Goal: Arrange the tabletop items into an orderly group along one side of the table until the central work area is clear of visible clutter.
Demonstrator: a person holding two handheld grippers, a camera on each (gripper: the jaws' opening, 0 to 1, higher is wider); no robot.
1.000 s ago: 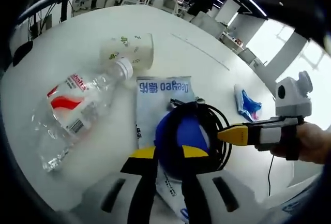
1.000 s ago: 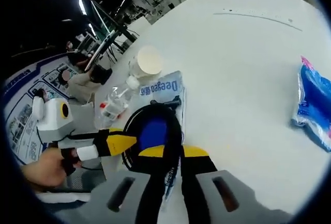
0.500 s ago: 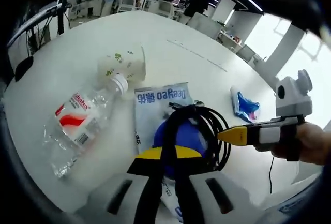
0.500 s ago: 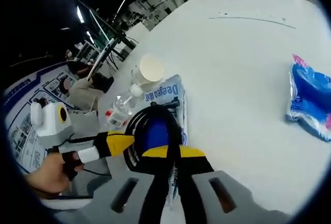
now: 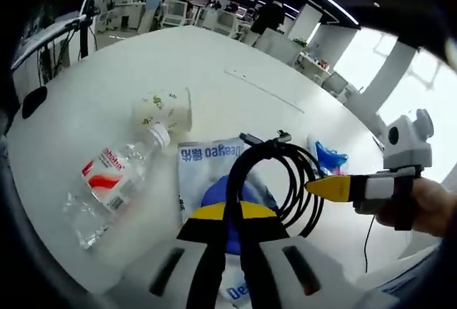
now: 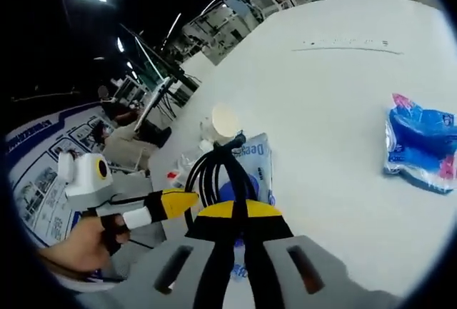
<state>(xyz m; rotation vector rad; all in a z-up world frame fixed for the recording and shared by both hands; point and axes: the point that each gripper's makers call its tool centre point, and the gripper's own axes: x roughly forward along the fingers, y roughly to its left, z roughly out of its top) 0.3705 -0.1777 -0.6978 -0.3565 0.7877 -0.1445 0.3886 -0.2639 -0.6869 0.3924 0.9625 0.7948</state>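
A coiled black cable [image 5: 278, 173] hangs above the table, held from two sides. My left gripper [image 5: 228, 210] is shut on one side of the coil. My right gripper [image 5: 311, 186] comes in from the right with its yellow tip at the other side. In the right gripper view my right gripper [image 6: 239, 209] is shut on the cable [image 6: 214, 170], and the left gripper [image 6: 188, 198] reaches in from the left. Under the coil lies a white and blue wipes pack [image 5: 207, 160]. A crushed clear bottle [image 5: 114, 179] and a tipped paper cup [image 5: 164, 109] lie beside it.
A blue packet [image 6: 421, 145] lies apart on the white table [image 6: 343, 88]; it also shows beyond the coil as the blue packet [image 5: 327, 158]. A dark object [image 5: 32, 100] sits at the table's left edge. Desks and people stand beyond the table.
Both grippers have risen with the cable, and the coil has come up off the wipes pack. Both views have pulled back from the table.
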